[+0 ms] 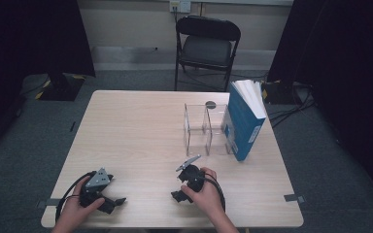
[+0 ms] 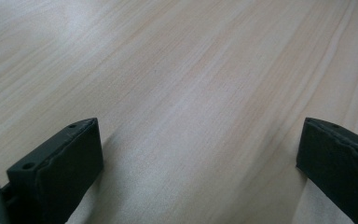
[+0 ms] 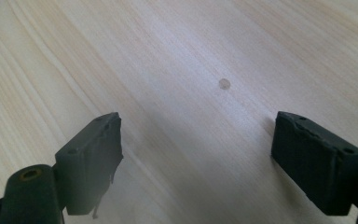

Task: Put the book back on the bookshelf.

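A person holds my two black grippers low over the near part of a light wooden table (image 1: 141, 126). My left gripper (image 1: 114, 203) rests near the front left corner. In the left gripper view the left gripper (image 2: 200, 140) is open, with bare wood between its jaws. My right gripper (image 1: 178, 195) is near the front middle, tipped down at the tabletop. In the right gripper view the right gripper (image 3: 198, 130) is open and holds nothing. A blue book (image 1: 244, 121) stands upright at the right, against a clear acrylic rack (image 1: 205, 128).
A small round mark (image 3: 224, 83) lies on the wood ahead of the right jaws. A dark disc (image 1: 211, 104) sits at the table's far edge. Behind the table stands a black folding chair (image 1: 208, 43). Cables (image 1: 291, 109) lie on the floor at the right.
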Demonstrator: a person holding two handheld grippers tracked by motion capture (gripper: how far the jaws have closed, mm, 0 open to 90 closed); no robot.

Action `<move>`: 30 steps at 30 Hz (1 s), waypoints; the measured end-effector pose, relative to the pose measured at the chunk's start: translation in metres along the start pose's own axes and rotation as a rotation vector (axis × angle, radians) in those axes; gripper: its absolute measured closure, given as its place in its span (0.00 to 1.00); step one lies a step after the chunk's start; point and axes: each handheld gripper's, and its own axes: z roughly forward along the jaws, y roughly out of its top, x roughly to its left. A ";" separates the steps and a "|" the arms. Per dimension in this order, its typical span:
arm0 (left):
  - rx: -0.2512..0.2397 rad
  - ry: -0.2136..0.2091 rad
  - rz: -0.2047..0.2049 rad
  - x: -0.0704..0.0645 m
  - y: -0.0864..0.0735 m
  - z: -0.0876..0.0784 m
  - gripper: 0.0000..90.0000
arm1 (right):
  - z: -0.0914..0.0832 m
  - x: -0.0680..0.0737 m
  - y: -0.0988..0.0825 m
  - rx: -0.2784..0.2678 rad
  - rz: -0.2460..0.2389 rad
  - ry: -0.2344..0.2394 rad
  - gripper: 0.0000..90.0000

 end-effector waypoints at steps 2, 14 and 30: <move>0.000 0.000 0.000 0.000 0.000 0.000 0.00 | 0.001 0.002 -0.002 -0.012 -0.013 -0.010 0.16; 0.000 0.000 0.000 0.000 0.000 0.000 0.00 | 0.007 0.010 -0.014 -0.109 -0.103 -0.073 0.14; 0.001 0.001 -0.001 0.000 0.000 0.000 0.00 | 0.008 0.008 -0.032 -0.236 -0.111 -0.075 0.14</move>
